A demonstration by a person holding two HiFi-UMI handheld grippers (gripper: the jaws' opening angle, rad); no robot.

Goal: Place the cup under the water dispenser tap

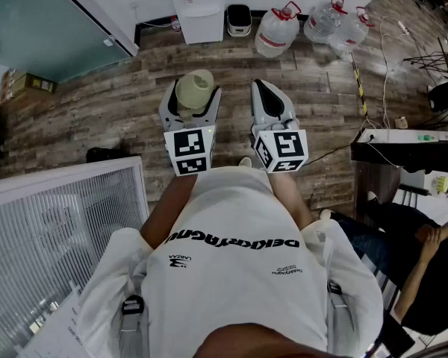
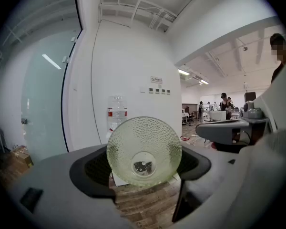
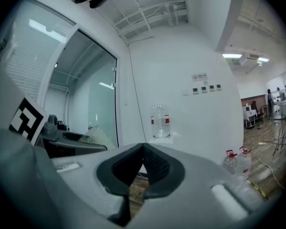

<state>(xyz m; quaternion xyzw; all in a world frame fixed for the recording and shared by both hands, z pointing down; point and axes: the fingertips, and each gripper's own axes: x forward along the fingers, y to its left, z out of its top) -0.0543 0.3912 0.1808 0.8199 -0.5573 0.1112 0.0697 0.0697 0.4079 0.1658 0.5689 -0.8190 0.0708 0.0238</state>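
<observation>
Left gripper (image 1: 191, 104) is held out in front of the person's white shirt (image 1: 239, 274). Its jaws stand wide and are clamped on the cup (image 2: 144, 150), with a dark pad against each side. The cup is pale green, dimpled and see-through. It lies level along the jaws, so the left gripper view shows its round outline with the small centre disc. I cannot tell which end faces the camera. The cup is in the air above the wooden floor (image 1: 119, 103) and rests on nothing. Right gripper (image 3: 142, 151) is just beside the left one, at about the same height. Its jaws are closed tip to tip with nothing between them. The water dispenser (image 1: 201, 10) stands against the white wall ahead, well apart from the cup. Both gripper views show a clear bottle (image 3: 160, 120) upright on top of it. The tap cannot be made out at this range. Three large water jugs (image 1: 276, 32) stand on the floor to the right of the dispenser. A glass partition (image 1: 52, 21) runs along the left. A desk (image 1: 403, 144) stands at the far right.
</observation>
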